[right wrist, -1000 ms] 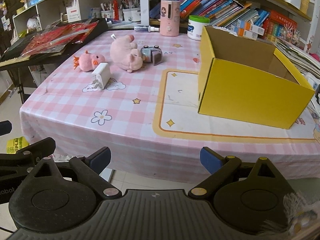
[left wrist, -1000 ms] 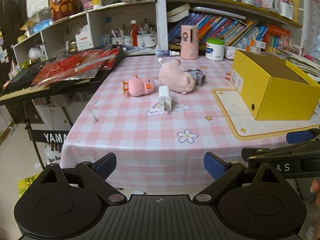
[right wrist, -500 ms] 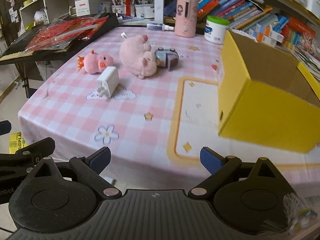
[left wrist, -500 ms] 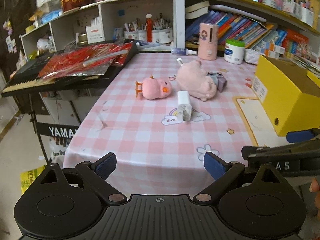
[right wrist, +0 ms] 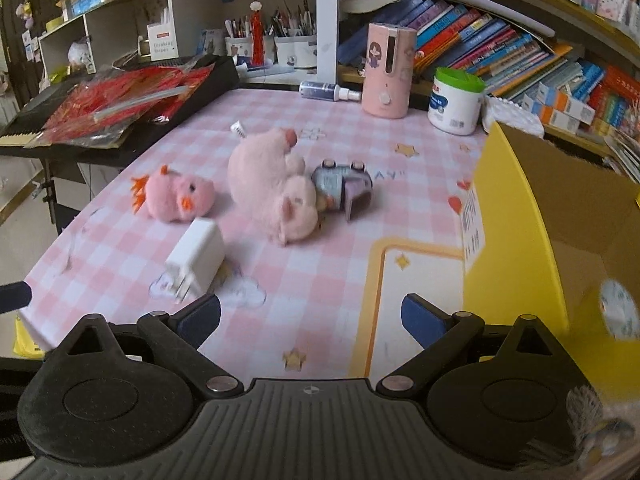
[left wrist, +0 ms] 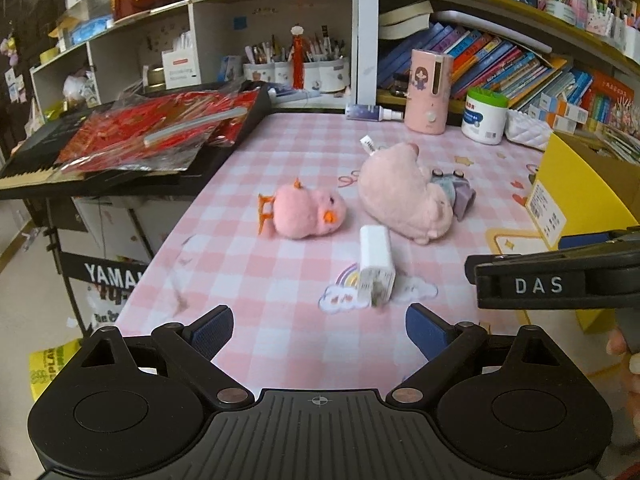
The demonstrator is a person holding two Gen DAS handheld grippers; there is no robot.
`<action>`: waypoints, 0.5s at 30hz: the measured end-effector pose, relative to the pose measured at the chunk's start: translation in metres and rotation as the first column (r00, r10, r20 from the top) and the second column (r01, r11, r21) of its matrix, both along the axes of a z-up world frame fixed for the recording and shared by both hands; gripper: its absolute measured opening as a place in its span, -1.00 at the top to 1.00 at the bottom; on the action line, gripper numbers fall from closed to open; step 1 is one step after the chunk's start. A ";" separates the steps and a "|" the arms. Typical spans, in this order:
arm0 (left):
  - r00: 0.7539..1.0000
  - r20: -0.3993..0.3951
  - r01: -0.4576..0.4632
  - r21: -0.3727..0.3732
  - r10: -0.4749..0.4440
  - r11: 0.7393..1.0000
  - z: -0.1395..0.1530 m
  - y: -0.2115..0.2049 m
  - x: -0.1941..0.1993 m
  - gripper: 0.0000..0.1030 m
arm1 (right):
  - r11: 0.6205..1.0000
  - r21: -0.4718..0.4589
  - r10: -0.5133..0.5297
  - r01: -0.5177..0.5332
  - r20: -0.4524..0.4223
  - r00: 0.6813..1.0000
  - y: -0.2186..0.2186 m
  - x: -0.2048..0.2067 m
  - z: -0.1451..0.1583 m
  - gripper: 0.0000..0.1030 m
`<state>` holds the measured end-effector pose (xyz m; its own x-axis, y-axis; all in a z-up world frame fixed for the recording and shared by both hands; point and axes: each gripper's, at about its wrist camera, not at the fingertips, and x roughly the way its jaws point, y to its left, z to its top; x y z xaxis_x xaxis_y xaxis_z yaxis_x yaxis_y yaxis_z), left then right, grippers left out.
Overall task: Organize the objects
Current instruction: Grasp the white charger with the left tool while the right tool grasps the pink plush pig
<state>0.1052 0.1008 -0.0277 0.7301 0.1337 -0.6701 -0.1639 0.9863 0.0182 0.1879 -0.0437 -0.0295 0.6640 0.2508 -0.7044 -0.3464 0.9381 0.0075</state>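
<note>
A white charger (left wrist: 376,263) (right wrist: 197,259) lies on the pink checked tablecloth (left wrist: 280,312), nearest both grippers. Behind it lie a small pink chick plush (left wrist: 308,213) (right wrist: 176,198), a larger pink pig plush (left wrist: 400,196) (right wrist: 272,184) and a small grey-purple toy (left wrist: 456,193) (right wrist: 344,189). An open yellow box (left wrist: 576,192) (right wrist: 552,248) stands at the right. My left gripper (left wrist: 320,326) is open and empty, just short of the charger. My right gripper (right wrist: 310,314) is open and empty, beside the box.
A pink dispenser (right wrist: 387,70), a white jar with a green lid (right wrist: 456,101) and a spray bottle (right wrist: 326,90) stand at the table's back. A keyboard under red packets (left wrist: 132,140) borders the table's left. Bookshelves rise behind.
Both grippers have moved forward over the table toward the toys and charger, which now look larger and closer. Both stay open.
</note>
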 end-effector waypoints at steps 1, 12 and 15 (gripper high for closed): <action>1.000 0.000 0.006 -0.003 -0.006 1.000 -0.001 0.000 0.006 -0.76 | 1.000 0.000 0.000 0.000 0.000 1.000 0.001 0.006 0.000 -0.90; 0.997 -0.029 0.073 -0.016 -0.073 0.997 -0.011 -0.012 0.057 -0.53 | 0.998 0.013 0.065 -0.066 0.050 0.997 0.020 0.061 0.010 -0.90; 0.996 -0.045 0.079 -0.022 -0.080 0.997 -0.017 -0.013 0.069 -0.44 | 0.994 0.011 0.105 -0.106 0.056 0.993 0.030 0.077 0.012 -0.89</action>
